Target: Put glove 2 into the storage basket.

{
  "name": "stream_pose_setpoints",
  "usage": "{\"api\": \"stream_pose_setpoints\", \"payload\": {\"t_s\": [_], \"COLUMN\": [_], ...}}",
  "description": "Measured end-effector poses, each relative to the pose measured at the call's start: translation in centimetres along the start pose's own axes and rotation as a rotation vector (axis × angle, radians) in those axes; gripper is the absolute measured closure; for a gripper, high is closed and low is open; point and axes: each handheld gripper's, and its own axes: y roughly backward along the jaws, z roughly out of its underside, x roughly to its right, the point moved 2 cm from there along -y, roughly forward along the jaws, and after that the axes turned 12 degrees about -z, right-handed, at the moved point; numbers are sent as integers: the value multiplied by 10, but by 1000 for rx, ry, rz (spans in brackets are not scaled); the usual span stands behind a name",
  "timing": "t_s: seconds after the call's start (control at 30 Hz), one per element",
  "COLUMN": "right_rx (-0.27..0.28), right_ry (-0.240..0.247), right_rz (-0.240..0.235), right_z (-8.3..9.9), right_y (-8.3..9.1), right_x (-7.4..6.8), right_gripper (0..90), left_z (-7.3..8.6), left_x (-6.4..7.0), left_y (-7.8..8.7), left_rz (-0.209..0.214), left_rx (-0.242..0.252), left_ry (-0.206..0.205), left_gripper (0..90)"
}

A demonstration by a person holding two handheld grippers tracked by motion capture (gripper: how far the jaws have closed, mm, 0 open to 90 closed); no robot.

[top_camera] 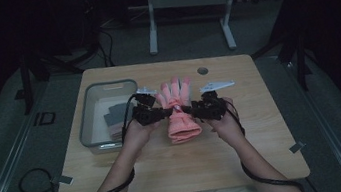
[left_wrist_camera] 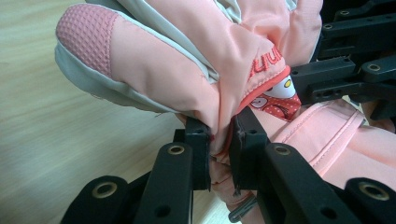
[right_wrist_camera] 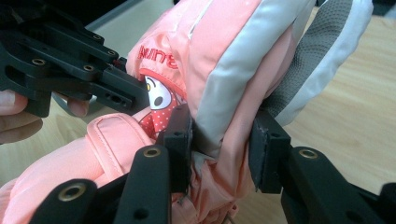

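At mid-table, our left gripper and right gripper each pinch the pink glove at its wrist.

The middle of the bench is taken up by the pink glove, flanked closely by the left gripper and right gripper; the left of the frame is blocked by the grey bin; bare wood is left open along the lower edge and at the right; a small round hole is seen near the upper edge.
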Motion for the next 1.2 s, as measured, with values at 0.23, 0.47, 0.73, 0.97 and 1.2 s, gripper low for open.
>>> {"api": "stream_pose_setpoints", "payload": {"t_s": [0.23, 0.47, 0.73, 0.97, 1.2], "right_rx": [0, -3, -3, -3, 1], "right_ry": [33, 66, 82, 105, 101], "right_rz": [-22, -50, -82, -101, -130], "right_z": [-20, -39, -59, -81, -99], "right_y": [-16, -40, -69, -100, -132], "right_x": [-13, -27, -48, -65, -71], "right_gripper": [643, 642, 642, 642, 642], "left_z": [-2, 1, 4, 3, -1], "left_x": [-17, -40, -67, -95, -119], "left_y": [23, 48, 77, 103, 117], "left_rz": [-40, -76, -113, -167, -246], "left_rx": [14, 34, 35, 33, 7], "left_ry": [12, 49, 73, 92, 95], "left_gripper": [790, 790, 790, 790, 791]}}
